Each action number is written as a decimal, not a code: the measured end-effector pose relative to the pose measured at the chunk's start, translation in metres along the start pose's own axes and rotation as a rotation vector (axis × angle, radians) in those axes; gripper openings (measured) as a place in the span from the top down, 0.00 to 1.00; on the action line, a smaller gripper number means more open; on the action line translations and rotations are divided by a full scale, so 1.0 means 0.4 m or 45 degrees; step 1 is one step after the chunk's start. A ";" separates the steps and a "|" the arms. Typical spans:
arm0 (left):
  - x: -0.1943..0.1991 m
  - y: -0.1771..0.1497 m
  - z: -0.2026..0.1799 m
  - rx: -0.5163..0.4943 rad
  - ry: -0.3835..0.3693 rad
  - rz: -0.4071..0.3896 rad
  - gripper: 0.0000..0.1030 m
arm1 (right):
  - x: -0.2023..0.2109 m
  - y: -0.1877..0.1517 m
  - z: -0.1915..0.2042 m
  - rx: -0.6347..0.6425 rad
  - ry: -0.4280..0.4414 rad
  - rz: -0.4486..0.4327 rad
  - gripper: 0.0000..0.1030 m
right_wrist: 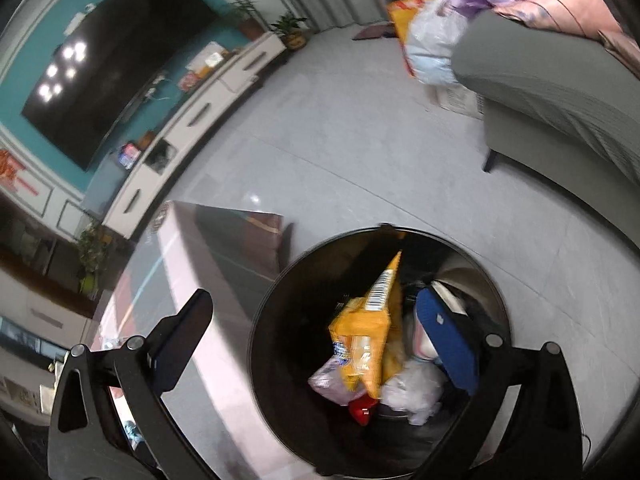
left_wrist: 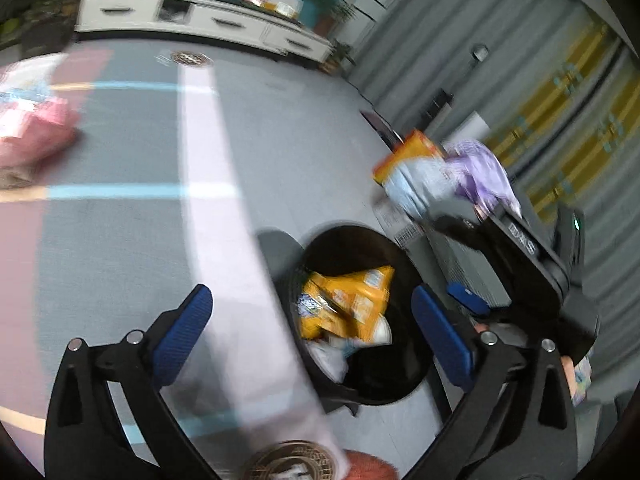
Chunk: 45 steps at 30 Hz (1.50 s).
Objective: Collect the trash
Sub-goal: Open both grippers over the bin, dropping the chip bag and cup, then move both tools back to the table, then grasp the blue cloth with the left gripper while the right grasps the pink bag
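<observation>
A round black trash bin (right_wrist: pixel 276 344) stands on the floor beside a glass table; it also shows in the left wrist view (left_wrist: pixel 408 272). Inside lie a yellow snack bag (right_wrist: pixel 368 332), white crumpled wrappers (right_wrist: pixel 412 396) and a red scrap (right_wrist: pixel 360 410). The yellow bag shows in the left view too (left_wrist: pixel 352 300). My right gripper (right_wrist: pixel 316 340) is open and empty, above the bin's mouth. My left gripper (left_wrist: pixel 312 328) is open and empty, above the table edge and the bin. The right gripper's black body (left_wrist: pixel 532 264) shows in the left view.
The glass table (left_wrist: pixel 120 240) holds a pink packet (left_wrist: pixel 32 136) at its far left. A grey sofa (right_wrist: pixel 560 92) with purple and pink cloth stands at the right, an orange and white bag (right_wrist: pixel 424 36) beside it. A white TV cabinet (right_wrist: pixel 192 120) lines the wall.
</observation>
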State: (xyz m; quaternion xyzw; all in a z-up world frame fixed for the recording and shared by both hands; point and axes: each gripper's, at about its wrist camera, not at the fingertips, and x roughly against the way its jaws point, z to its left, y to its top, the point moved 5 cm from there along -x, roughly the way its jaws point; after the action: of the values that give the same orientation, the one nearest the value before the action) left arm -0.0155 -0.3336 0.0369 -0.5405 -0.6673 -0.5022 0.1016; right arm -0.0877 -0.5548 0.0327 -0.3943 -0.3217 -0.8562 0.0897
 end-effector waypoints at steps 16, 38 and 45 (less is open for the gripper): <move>0.363 0.103 0.615 0.395 0.692 -0.303 0.04 | -0.010 -0.104 0.299 0.349 0.176 -0.015 0.03; 0.262 0.039 0.739 0.595 0.539 -0.235 0.63 | -0.094 -0.228 0.431 0.622 0.116 0.064 0.03; 0.265 0.029 0.720 0.521 0.518 -0.239 0.74 | -0.107 -0.272 0.466 0.677 0.135 0.099 0.03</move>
State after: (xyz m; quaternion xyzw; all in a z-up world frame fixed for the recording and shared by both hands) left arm 0.0695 -0.0443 -0.0215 -0.3332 -0.7677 -0.4623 0.2930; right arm 0.0118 -0.3588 0.0388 -0.3236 -0.5147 -0.7570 0.2394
